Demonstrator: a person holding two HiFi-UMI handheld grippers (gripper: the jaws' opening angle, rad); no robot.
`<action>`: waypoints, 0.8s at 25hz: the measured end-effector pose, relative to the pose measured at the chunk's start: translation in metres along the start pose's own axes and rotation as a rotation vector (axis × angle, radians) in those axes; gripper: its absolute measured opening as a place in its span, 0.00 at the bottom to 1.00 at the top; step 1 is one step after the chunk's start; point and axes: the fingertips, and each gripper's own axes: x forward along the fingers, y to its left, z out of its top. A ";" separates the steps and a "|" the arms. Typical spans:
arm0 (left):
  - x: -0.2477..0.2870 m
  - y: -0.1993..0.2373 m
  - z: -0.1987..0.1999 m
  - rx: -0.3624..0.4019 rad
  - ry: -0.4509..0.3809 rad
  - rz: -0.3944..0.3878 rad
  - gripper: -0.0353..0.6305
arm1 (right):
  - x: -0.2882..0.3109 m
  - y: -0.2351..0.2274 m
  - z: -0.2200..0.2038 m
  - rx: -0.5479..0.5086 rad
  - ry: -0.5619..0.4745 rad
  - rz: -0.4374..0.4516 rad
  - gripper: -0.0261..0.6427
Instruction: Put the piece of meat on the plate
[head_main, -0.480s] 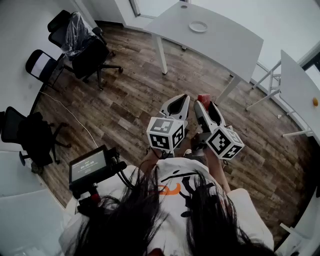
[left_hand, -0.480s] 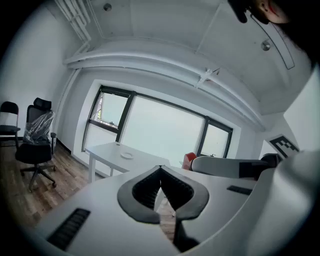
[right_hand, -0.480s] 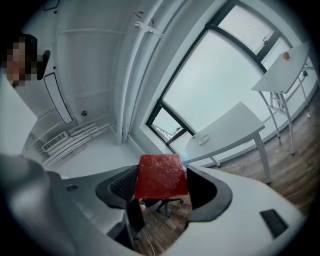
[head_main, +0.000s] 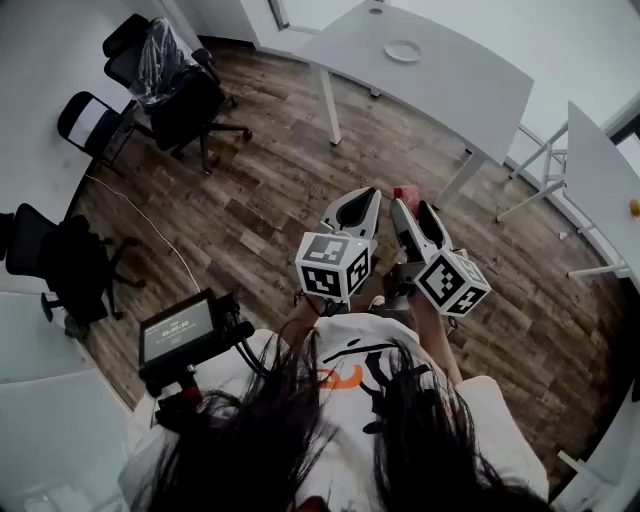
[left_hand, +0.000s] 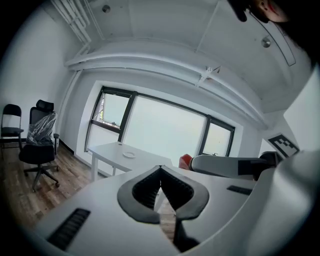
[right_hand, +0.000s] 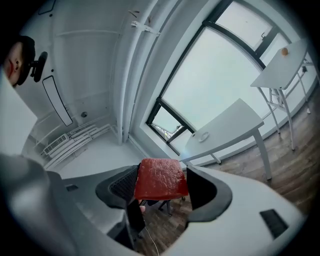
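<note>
Head view, looking steeply down: a person stands on a wooden floor and holds both tools out in front, side by side and roughly level. The right gripper (head_main: 411, 211) carries the piece of meat (head_main: 404, 192), a small red patch showing at its tip, lifted in the air. The left gripper (head_main: 370, 196) is just beside it and carries nothing. The plate (head_main: 403, 51) sits on a white table (head_main: 470, 95) well ahead, far from both tools, and looks bare. Left gripper view: its jaws are pressed together, tips meeting, with nothing between them. Past them the white table stands under a wide window with the plate (left_hand: 129, 155) on it. The right tool reaches in from the right edge, a corner of the red meat (left_hand: 185, 161) at its end. Right gripper view: the jaws stand wide and are clamped on the meat (right_hand: 161, 179), a flat red slab that fills the gap between the pads and stands on edge. The plate (right_hand: 203, 136) appears small and distant on the table beyond. Judged from this, the pick-up is done and the meat is being carried. Left to do: cross the room to the table, bring the meat over the plate and let it go there.
</note>
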 end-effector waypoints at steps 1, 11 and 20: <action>0.000 0.000 0.000 0.000 0.002 0.001 0.06 | 0.000 0.000 0.000 0.000 0.003 -0.001 0.50; 0.011 -0.010 0.004 0.026 0.004 -0.028 0.06 | 0.007 0.000 -0.005 0.136 0.022 0.043 0.50; 0.078 -0.022 -0.010 0.027 0.043 -0.001 0.06 | 0.027 -0.060 0.032 0.184 0.036 0.048 0.50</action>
